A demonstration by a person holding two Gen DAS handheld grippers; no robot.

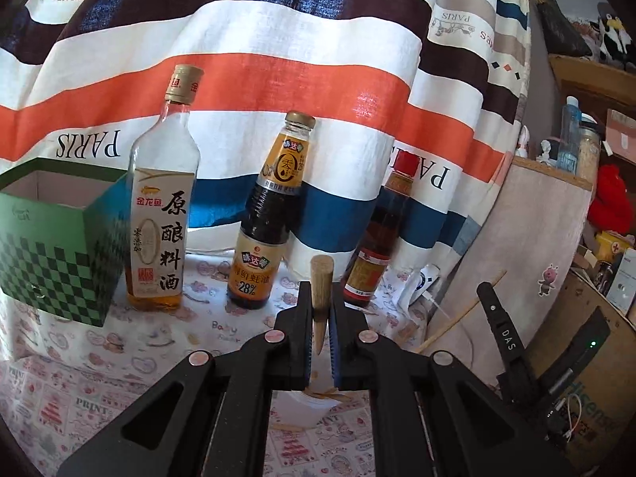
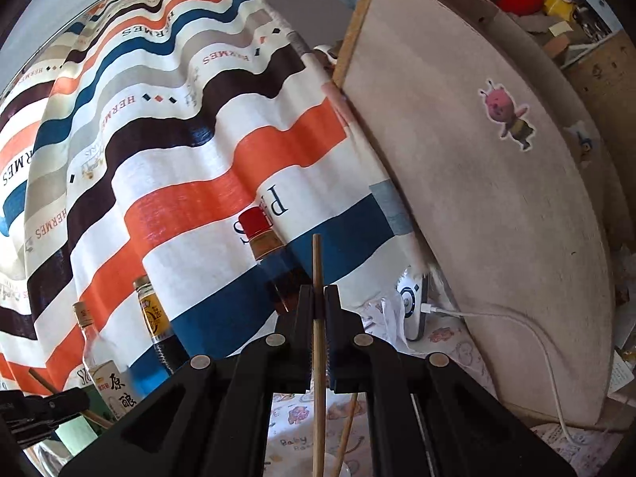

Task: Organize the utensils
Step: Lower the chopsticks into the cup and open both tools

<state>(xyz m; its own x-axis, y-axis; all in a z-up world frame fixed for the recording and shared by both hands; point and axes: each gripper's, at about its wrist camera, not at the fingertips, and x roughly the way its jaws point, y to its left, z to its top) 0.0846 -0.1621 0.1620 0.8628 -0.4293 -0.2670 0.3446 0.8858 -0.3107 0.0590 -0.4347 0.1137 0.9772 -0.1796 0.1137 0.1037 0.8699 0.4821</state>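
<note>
Left gripper [image 1: 321,310]: your jaws are closed on a wooden handle [image 1: 320,284]; its round butt stands up above the fingertips, its tapered lower part runs down between the blue-ribbed pads [image 1: 334,353]; what kind of utensil it belongs to you cannot tell, the working end being hidden.

Right gripper [image 2: 318,306]: your jaws are pinched tight on a single chopstick [image 2: 318,342]; it stands near upright, its top end well above the fingertips, its lower length running down out of the bottom of the right wrist view.

Second chopstick [image 2: 345,437]: loose, leaning just beside the held one, low in the right wrist view; possibly resting in a white vessel, only a sliver of which shows.

Green box [image 1: 59,246]: checkered, open-topped, on the patterned tablecloth [image 1: 131,342] at your far left; just beside the cooking wine bottle [image 1: 159,214].

Bottles: cooking wine bottle, oyster sauce bottle [image 1: 266,218] and red-capped bottle [image 1: 381,238] stand upright in a row ahead of your left gripper, against the striped curtain [image 1: 278,79].

Right side: a pinkish board [image 2: 477,198] with a cartoon sticker [image 2: 507,117] leans beside the curtain; a white device [image 2: 411,306] with a white cable [image 2: 516,322] sits at its foot.
</note>
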